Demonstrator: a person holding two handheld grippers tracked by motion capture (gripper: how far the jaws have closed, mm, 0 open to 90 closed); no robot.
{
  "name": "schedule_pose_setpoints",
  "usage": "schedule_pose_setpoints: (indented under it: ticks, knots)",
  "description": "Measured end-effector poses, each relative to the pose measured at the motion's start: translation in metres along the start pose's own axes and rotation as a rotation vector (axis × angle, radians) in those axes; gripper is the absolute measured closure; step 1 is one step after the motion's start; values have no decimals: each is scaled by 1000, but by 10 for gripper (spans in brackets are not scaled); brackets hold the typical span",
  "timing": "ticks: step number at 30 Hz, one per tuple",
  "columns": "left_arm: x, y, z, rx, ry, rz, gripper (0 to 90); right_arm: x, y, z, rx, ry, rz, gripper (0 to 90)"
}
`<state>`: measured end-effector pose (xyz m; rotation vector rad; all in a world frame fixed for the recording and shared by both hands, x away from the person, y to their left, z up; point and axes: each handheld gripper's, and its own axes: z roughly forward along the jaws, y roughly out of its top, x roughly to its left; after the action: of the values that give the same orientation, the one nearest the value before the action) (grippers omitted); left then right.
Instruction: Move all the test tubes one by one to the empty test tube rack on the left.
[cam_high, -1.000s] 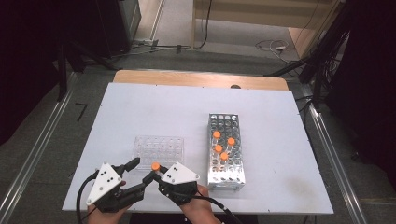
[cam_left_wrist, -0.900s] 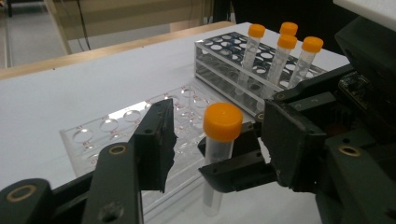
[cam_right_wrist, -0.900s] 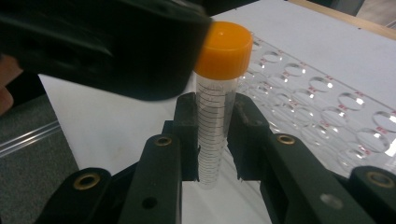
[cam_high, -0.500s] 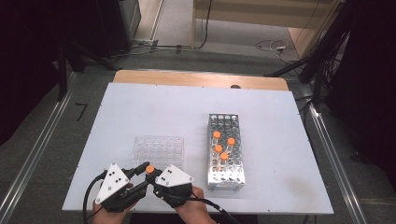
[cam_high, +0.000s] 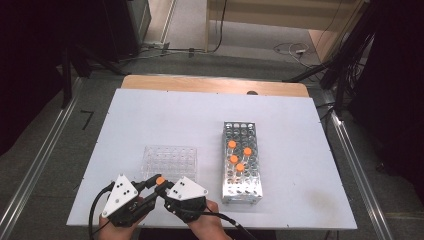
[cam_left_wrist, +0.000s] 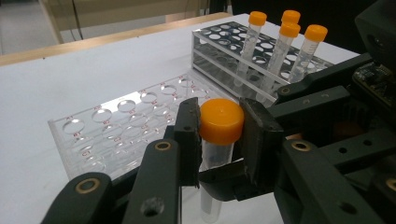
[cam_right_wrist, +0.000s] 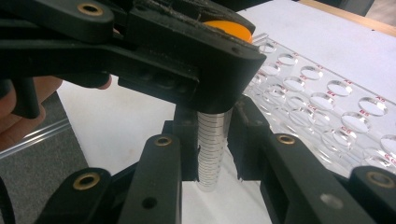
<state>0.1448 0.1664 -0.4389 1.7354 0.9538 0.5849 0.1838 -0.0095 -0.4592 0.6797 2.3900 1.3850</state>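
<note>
A clear tube with an orange cap (cam_high: 160, 180) stands upright just above the table's front edge, in front of a clear plastic rack (cam_high: 170, 161). My left gripper (cam_left_wrist: 219, 140) is shut on the orange cap (cam_left_wrist: 221, 120); its jaws have just been closing onto it. My right gripper (cam_right_wrist: 212, 140) is shut on the tube's graduated body (cam_right_wrist: 211, 149) below the cap. In the high view the left gripper (cam_high: 156, 182) and the right gripper (cam_high: 163, 189) meet at the tube from either side. The clear rack's holes (cam_right_wrist: 327, 102) are empty.
A metal rack (cam_high: 241, 190) stands to the right with several orange-capped tubes (cam_high: 239, 157) upright in it. The person's hands (cam_high: 210, 225) rest at the white table's front edge (cam_high: 280, 222). Dark floor and cables lie beyond the table.
The left gripper's jaws have closed onto the tube's orange cap. Both hands have kept their places at the front edge.
</note>
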Motion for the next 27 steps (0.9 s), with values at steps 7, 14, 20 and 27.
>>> schedule_pose_setpoints:
  ticks: [7,14,20,27]
  knots:
    - [2,2,-3,-18,-1,-13,700,-3,1,-6,-6,28,25,381]
    - [8,5,-6,-31,10,-43,699,-9,-7,-22,-9,6,55,239]
    - [10,8,-7,-31,17,-46,699,-12,-14,-42,-13,-5,54,228]
    - [13,16,-12,-62,38,-51,699,-19,-11,-54,-31,-15,66,228]
